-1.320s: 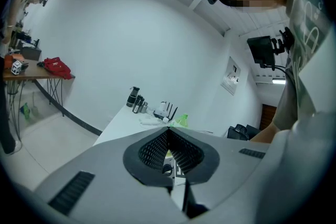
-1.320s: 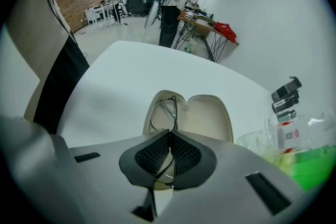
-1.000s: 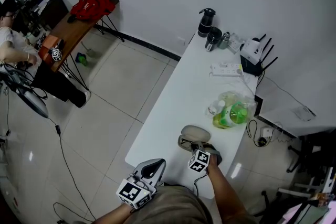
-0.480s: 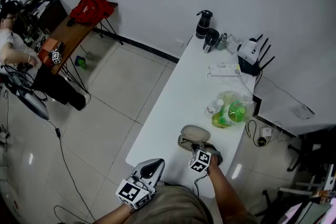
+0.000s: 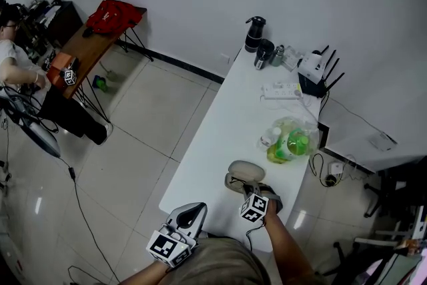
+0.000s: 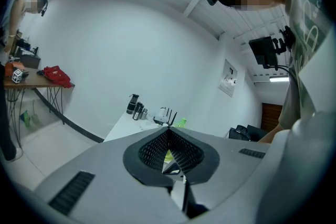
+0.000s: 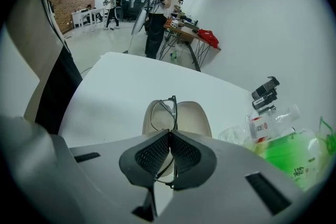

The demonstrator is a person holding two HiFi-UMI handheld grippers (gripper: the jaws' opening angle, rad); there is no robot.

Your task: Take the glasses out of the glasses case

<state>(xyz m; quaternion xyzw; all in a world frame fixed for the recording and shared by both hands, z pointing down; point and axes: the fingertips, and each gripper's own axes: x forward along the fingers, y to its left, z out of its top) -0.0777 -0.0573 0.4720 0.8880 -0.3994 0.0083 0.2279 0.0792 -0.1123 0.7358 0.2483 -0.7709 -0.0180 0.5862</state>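
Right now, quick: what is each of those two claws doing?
Left gripper: closed, holding nothing.
Right gripper: closed on the glasses.

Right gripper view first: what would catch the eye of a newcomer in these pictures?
The right tool is shut on the thin dark glasses, right at the open beige glasses case near the front end of the white table. The left tool, shut and empty, hangs off the table. A bright green bottle in a clear bag stands out farther along.
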